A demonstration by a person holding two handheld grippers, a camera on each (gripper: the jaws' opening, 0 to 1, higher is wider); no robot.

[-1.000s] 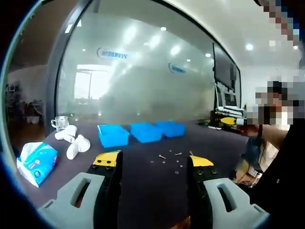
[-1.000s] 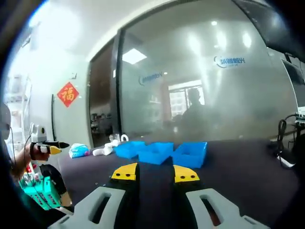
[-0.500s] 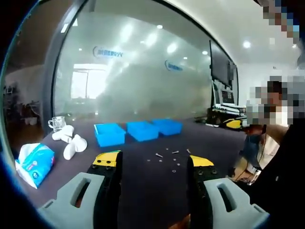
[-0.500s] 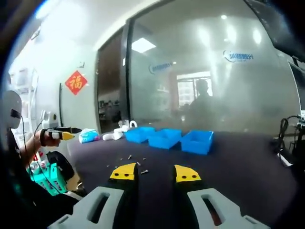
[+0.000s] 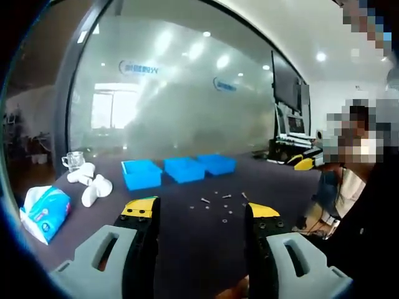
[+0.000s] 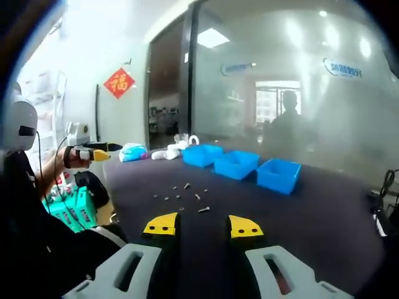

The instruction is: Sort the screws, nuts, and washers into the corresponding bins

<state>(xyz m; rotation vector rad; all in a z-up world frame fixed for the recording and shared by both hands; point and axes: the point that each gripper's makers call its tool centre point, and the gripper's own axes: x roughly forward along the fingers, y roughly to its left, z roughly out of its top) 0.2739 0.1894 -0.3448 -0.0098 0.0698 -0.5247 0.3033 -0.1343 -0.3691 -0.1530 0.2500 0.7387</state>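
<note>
Small screws, nuts and washers (image 5: 221,204) lie scattered on the dark table (image 5: 187,230), in front of three blue bins (image 5: 184,169) standing in a row. My left gripper (image 5: 201,209) hovers open and holds nothing, well short of the hardware. In the right gripper view the same loose pieces (image 6: 184,194) lie ahead of my right gripper (image 6: 202,225), which is open with bare table between its jaws. The blue bins (image 6: 235,164) stand beyond them. Each gripper appears in the other's view, held in a hand: the right gripper (image 5: 305,163) and the left gripper (image 6: 93,154).
A tissue pack (image 5: 43,212), white cup-like objects (image 5: 93,187) and a glass cup (image 5: 73,161) sit left of the bins. A frosted glass wall (image 5: 187,99) stands behind the table. A teal box (image 6: 72,208) is off the table's left edge. A person stands at the table's near side.
Both views have shifted with the hands. The right view has turned and dipped, bringing the scattered hardware into sight. Both grippers stay open and hold nothing.
</note>
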